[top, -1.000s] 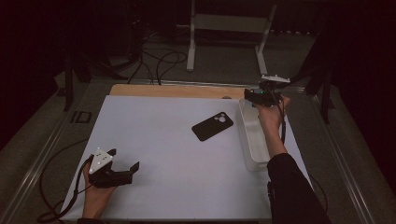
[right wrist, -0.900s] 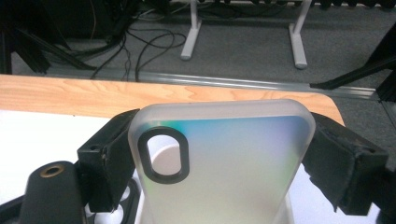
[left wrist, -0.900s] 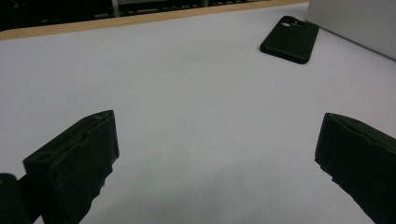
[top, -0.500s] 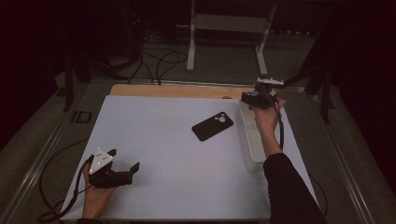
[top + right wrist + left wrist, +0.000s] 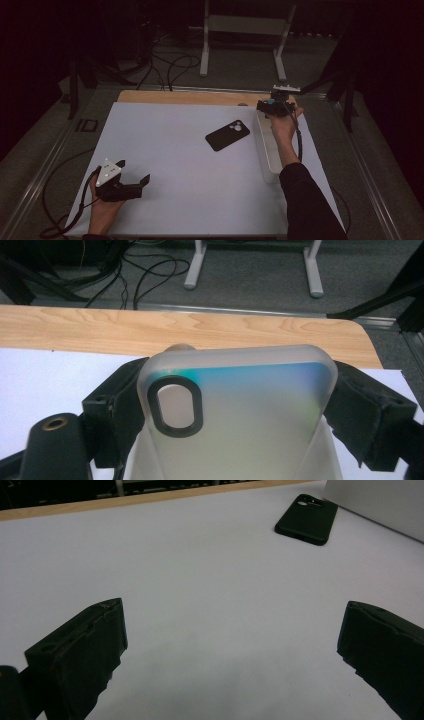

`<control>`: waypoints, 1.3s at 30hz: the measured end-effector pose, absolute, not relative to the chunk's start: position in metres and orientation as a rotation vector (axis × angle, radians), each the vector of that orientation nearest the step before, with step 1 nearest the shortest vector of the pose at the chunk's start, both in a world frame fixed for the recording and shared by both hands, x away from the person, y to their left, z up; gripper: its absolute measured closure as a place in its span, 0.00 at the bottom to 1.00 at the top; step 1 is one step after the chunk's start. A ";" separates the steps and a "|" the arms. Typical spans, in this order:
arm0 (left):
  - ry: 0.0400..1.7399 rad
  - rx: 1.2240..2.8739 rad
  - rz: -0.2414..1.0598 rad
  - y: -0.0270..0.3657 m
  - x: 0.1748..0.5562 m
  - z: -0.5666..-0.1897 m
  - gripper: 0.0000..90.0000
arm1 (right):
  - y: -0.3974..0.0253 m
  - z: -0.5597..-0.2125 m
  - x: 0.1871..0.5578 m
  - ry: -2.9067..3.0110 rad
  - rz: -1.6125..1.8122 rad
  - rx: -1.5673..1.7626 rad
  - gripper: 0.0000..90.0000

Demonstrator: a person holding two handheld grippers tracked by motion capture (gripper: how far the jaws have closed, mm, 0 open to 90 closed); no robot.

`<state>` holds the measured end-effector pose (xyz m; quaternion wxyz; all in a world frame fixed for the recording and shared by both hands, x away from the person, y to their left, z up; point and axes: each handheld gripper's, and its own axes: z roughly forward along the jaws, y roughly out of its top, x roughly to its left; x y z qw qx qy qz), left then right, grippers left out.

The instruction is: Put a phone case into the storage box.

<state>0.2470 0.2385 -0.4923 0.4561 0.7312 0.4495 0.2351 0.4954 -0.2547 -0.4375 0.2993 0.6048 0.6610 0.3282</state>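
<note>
My right gripper [image 5: 268, 106] is held above the far end of a long white tray [image 5: 266, 150] at the table's right side. In the right gripper view it [image 5: 235, 407] is shut on a frosted translucent phone case [image 5: 240, 405] with a blue-green sheen and a black-ringed camera cutout; a jaw presses each side of the case. A black phone case [image 5: 228, 135] lies flat on the white table sheet, just left of the tray, and appears far off as the black case [image 5: 306, 519] in the left gripper view. My left gripper [image 5: 134, 172] rests at the near left, open and empty [image 5: 235, 630].
The white sheet [image 5: 175, 150] covers most of the table; a wooden strip [image 5: 190, 96] shows along the far edge. Beyond it are floor cables [image 5: 170, 65] and a metal stand [image 5: 245, 25]. The tray's wall [image 5: 380, 500] shows to the right of the black case.
My right gripper, still holding the frosted case, has drifted slightly to the left over the tray's far end. The left gripper and the black case have not moved.
</note>
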 end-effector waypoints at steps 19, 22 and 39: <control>1.107 1.802 0.582 0.239 0.247 -0.492 0.00 | -0.259 -0.432 0.493 1.738 0.938 1.606 0.09; 1.109 1.802 0.583 0.239 0.247 -0.492 0.00 | -0.261 -0.429 0.491 1.730 0.961 1.596 0.09; 1.112 1.795 0.579 0.239 0.247 -0.492 0.00 | -0.258 -0.411 0.470 1.822 1.072 1.494 0.09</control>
